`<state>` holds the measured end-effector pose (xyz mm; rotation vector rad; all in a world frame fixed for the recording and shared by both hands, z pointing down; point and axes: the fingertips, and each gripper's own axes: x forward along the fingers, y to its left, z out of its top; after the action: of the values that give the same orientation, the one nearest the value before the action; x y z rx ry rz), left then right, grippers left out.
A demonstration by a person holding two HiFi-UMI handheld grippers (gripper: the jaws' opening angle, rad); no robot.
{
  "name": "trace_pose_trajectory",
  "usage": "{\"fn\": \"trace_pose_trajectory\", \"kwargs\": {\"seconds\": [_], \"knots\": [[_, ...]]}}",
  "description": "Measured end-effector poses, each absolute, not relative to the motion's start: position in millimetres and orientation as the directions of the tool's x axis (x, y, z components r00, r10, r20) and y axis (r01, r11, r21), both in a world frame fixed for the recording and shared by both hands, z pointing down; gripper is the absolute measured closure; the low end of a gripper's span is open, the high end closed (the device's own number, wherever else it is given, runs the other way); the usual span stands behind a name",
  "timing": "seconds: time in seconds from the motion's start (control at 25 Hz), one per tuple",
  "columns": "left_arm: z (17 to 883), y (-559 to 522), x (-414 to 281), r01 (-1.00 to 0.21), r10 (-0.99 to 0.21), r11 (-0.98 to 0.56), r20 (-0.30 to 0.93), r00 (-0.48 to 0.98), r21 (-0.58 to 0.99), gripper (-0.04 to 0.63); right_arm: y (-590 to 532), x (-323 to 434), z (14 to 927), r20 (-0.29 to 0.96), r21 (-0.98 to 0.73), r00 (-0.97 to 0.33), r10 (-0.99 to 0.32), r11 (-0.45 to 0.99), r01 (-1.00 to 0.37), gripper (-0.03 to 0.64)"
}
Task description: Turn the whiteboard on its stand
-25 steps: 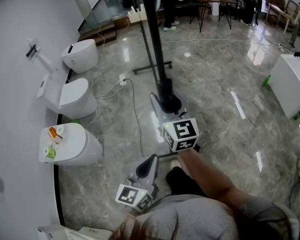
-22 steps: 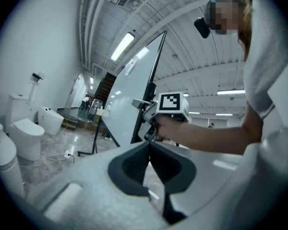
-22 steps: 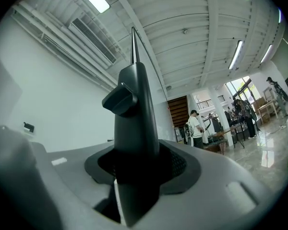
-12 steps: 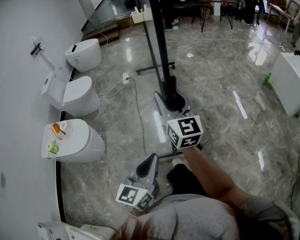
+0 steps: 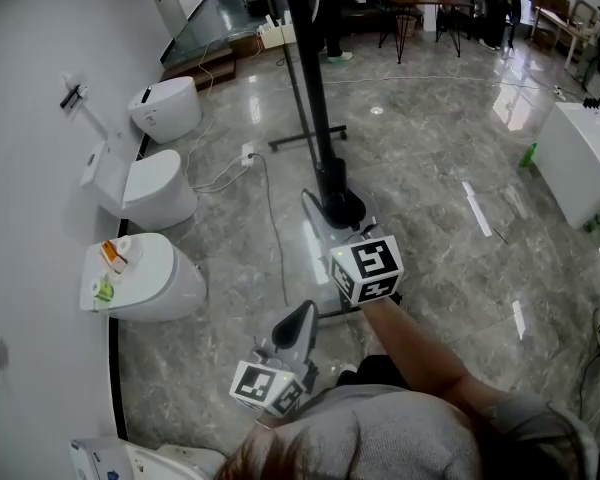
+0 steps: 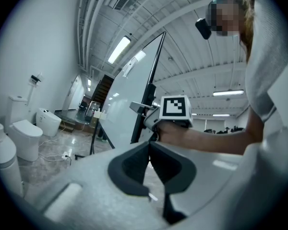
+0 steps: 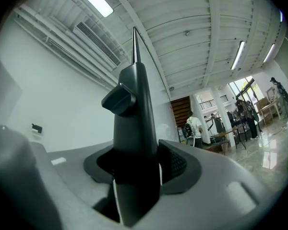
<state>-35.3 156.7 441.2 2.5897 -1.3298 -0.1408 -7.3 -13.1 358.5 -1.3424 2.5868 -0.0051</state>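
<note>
Across the polished grey marble floor (image 5: 430, 198), the tall dark-framed whiteboard (image 5: 305, 58) shows edge-on in the head view, running from 12 o'clock down to the centre. In the left gripper view its white face (image 6: 129, 104) leans steeply, so I judge the turn to be under way and not finished. How much swing is left cannot be read. Its black metal stand (image 5: 305, 138) has a foot bar crossing the floor just above centre. Three white ceramic toilets (image 5: 150, 188) line the wall at 9 o'clock. The right gripper (image 5: 332, 218), just below centre, grasps the whiteboard's dark plastic frame corner (image 7: 134, 128), which fills the gap between the pads. Its jaws have just been opening wider, perhaps easing for a release. The left gripper (image 5: 305, 313), at 6 o'clock, is clenched on nothing, well apart from the board. The black-and-white marker cubes (image 5: 365, 268) carry square patterns but no words. The small bottles (image 5: 105, 268) on the nearest toilet have labels too small to read.
</note>
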Motion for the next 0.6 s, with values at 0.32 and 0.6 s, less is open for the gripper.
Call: {"fn": "trace_pose_trajectory", "kwargs": {"seconds": [0.32, 0.6], "knots": [[441, 174, -17, -0.783, -0.804, -0.572, 0.024, 0.595, 0.245, 0.598, 15, 0, 358, -0.206, -0.106, -0.57, -0.796, 0.597, -0.795, 0.399], [439, 203, -5, -0.801, -0.827, -0.539, 0.018, 0.562, 0.261, 0.598, 44, 11, 354, -0.199, -0.088, -0.589, -0.783, 0.613, -0.785, 0.396]]}}
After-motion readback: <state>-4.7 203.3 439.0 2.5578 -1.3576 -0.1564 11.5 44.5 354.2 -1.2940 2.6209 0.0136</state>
